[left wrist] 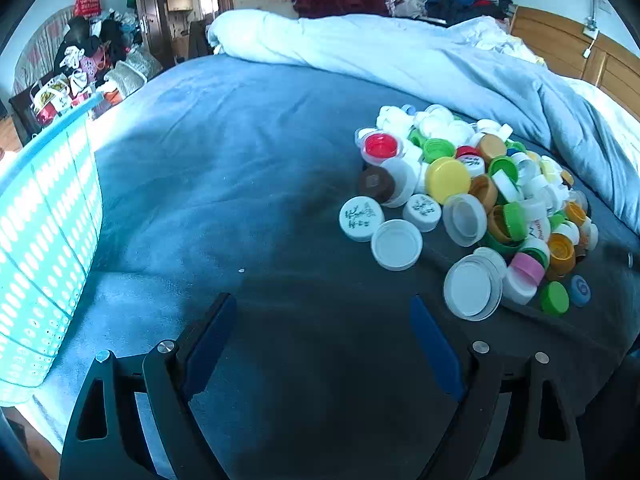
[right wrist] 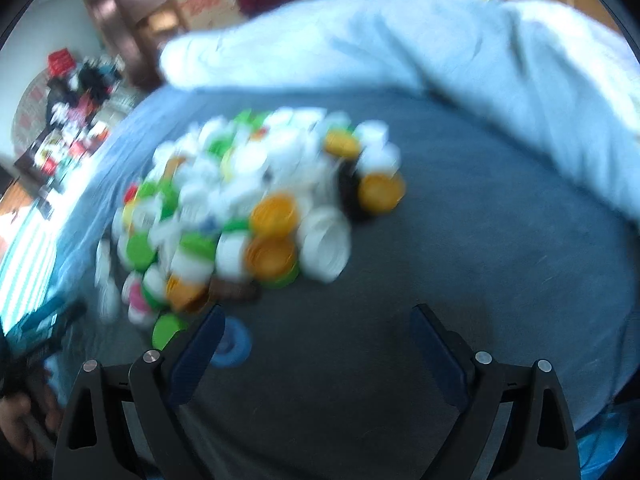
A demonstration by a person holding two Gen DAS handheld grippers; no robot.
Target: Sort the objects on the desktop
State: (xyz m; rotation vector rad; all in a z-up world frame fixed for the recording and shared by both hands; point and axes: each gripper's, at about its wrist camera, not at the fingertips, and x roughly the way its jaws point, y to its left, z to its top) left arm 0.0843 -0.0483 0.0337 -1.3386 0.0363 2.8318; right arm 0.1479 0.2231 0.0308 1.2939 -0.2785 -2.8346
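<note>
The heap of bottle caps (left wrist: 472, 200) sits on the grey blanket (left wrist: 260, 200), up and right of my left gripper (left wrist: 324, 344), up and left of my right gripper (right wrist: 316, 344). Both stand apart, empty. A blue cap (right wrist: 232, 344) lies just beside the right one's left finger, so I judge right nearer. Two white caps (left wrist: 361, 218) carry dark writing I can't read.

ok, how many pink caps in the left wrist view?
1. The pink cap lies on its side at the near edge of the cap pile, between a large white lid and a green cap. More may be buried in the pile.
</note>
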